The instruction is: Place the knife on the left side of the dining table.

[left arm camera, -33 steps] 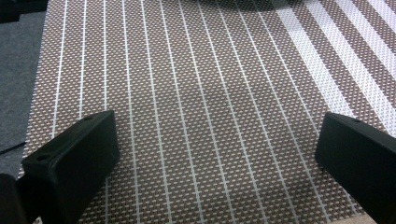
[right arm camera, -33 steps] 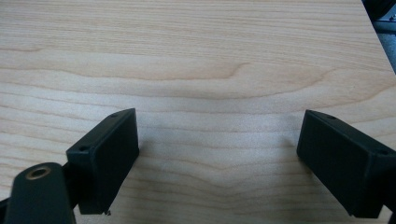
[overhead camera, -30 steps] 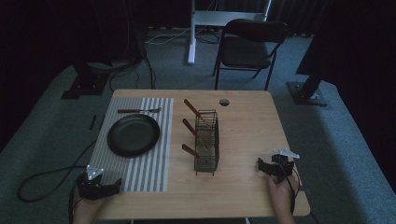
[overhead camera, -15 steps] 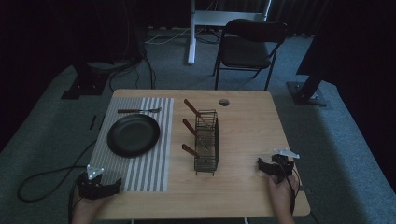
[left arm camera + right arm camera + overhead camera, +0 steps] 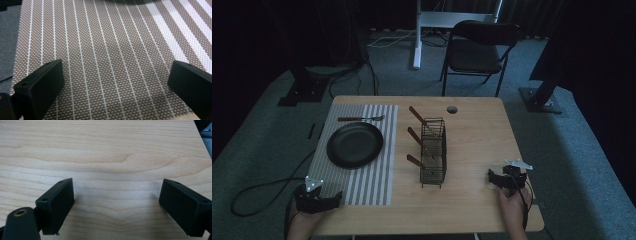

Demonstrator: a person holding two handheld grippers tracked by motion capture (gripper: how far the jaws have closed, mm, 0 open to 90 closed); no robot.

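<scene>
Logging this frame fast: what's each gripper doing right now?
Left gripper: open, holding nothing, over the striped placemat.
Right gripper: open, holding nothing, over bare wooden table.

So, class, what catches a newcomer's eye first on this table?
Probably the black wire rack at the table's middle, with three wooden-handled utensils poking out leftwards. Next, the black plate on the striped mat at left, a fork lying beyond it.
</scene>
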